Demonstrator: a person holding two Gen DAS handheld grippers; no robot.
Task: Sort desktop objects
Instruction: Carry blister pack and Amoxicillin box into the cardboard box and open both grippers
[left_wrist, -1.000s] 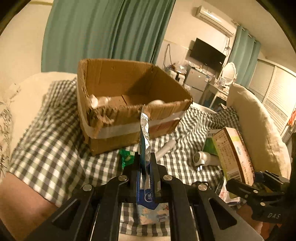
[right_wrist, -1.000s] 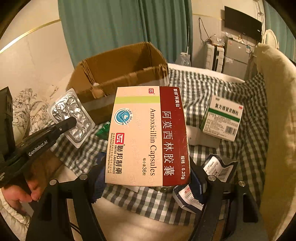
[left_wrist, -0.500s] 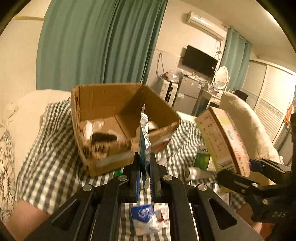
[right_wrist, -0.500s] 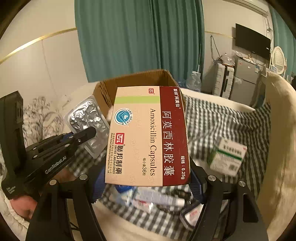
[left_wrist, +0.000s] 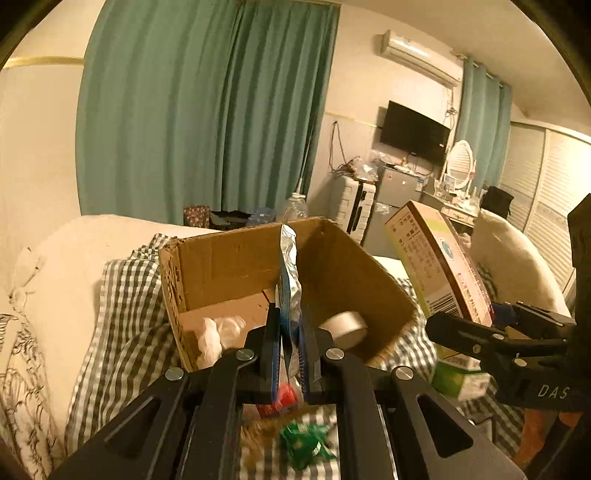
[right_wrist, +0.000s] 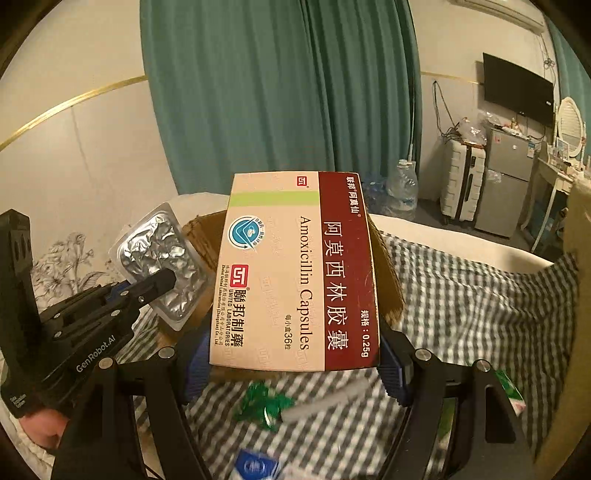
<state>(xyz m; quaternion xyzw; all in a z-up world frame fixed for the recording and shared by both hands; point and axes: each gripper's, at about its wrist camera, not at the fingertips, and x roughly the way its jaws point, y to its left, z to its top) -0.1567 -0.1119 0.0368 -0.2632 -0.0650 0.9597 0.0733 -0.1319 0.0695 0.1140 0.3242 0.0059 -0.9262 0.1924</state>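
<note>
Blister pack (left_wrist: 290, 266): silver foil sheet, standing edge-on between the jaws of the left gripper (left_wrist: 290, 354), which is clamped tight on its lower end; in the right wrist view the same sheet shows its crinkled face at 9 o'clock from the medicine box.
Medicine box (right_wrist: 295, 269): cream and maroon amoxicillin carton, held flat-side-up by the right gripper (right_wrist: 295, 365); the blue pads press on its 2 long edges, so the jaws stand wide yet grip.
Cardboard box (left_wrist: 236, 266): open-topped, torn front rim, directly ahead of both grippers at 12 o'clock; the blister pack's top edge overlaps its far wall in the left wrist view.
Inside the box: white crumpled wad (left_wrist: 221, 328) at its near left corner, a roll of tape (left_wrist: 345, 325) at its near right - 2 things already sorted, by the look of it.
Checked cloth (right_wrist: 480, 295): spread under everything.
Left on the cloth: green wrapper (right_wrist: 264, 402) and a white tube (right_wrist: 325, 402) at 6 o'clock from the carton; a blue-and-white packet (right_wrist: 255, 465) lower still; a green-and-white carton (left_wrist: 458, 380) at 3 o'clock in the left wrist view, blurred.
Progress: roughly mid-task, I judge - 2 items in, 2 in the grippers near the rim and not yet released, at least 4 loose pieces to collect.
</note>
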